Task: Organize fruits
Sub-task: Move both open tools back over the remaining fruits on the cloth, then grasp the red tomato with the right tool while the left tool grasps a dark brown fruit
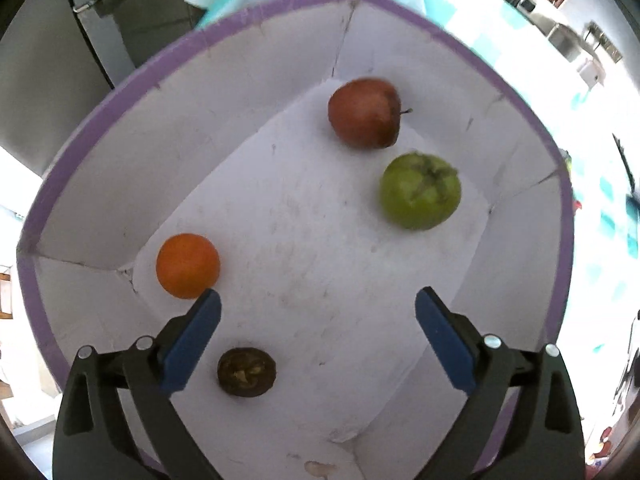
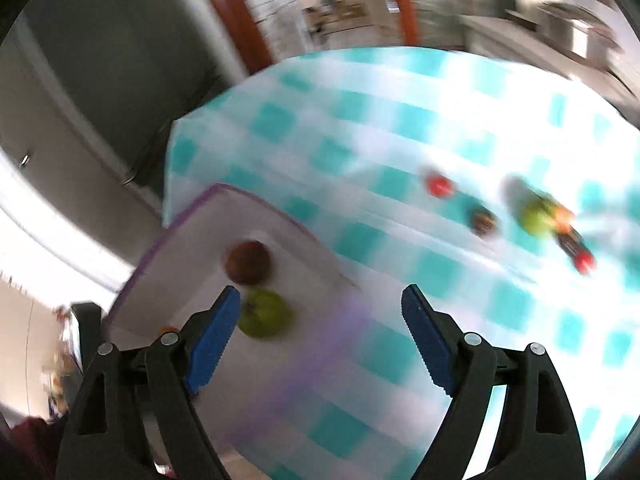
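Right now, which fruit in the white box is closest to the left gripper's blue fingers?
The small dark brown wrinkled fruit, lying just ahead of the open left gripper. The orange, green fruit and red apple sit farther off.

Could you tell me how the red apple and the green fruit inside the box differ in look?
The red apple is dark red-brown with a thin stem sticking out sideways; the green fruit is yellow-green and shows a dark leafy cap. The red apple lies nearer the box corner, the green fruit beside a wall. Both are round and rest apart on the floor.
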Tool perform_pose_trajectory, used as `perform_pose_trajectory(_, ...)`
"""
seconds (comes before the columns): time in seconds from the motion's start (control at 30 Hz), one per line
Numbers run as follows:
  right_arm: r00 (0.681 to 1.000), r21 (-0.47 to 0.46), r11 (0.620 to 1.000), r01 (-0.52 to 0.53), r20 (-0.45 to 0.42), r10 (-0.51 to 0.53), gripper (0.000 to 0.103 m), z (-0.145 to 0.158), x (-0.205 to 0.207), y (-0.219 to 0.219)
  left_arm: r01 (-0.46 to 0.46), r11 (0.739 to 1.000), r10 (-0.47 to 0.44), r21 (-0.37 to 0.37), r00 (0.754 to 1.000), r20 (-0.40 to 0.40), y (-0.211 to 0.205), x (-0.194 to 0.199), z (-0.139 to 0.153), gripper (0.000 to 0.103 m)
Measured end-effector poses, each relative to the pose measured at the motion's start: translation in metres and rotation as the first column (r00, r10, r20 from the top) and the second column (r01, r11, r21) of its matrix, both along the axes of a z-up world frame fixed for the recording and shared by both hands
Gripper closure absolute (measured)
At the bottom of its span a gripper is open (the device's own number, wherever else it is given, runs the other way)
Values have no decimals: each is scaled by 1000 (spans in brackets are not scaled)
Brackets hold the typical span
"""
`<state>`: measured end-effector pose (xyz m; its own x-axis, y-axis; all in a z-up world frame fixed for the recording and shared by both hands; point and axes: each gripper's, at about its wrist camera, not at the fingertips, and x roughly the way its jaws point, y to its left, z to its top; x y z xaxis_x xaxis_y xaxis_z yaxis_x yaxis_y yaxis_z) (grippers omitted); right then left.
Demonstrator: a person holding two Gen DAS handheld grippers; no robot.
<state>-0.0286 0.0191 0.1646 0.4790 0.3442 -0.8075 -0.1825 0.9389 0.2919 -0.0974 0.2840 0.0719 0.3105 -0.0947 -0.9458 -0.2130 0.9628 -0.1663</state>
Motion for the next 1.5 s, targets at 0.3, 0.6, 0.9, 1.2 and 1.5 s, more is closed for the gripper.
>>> perform_pose_trajectory(0.3, 926, -48, 947, 318, -198, -321, 21, -70, -52, -131, 20, 999, -27, 40, 982, 185, -13, 18, 42, 5)
perform_pose_trajectory(0.6, 924, -96, 939, 331, -169, -343, 21, -95, -20, -182, 186, 977, -212, 104, 884, 416, -117, 42, 108, 2)
perform_pose_trajectory(0.9, 968, -150, 959, 242, -25, -248, 33, -113, 32, -222, 477, 875, -480, 84, 829, 287, -258, 92, 63, 2)
perform_pose_trajectory(1.2, 973, -144, 962, 231, 15, -232, 44, -150, 95, -247, 447, 889, -456, 94, 882, 116, -299, 138, -25, 2)
perform_pose_trajectory(1.5, 975, -112, 968, 223, 17, -222, 50, -166, 133, -247, 345, 927, -361, 149, 928, 93, -294, 191, -52, 2)
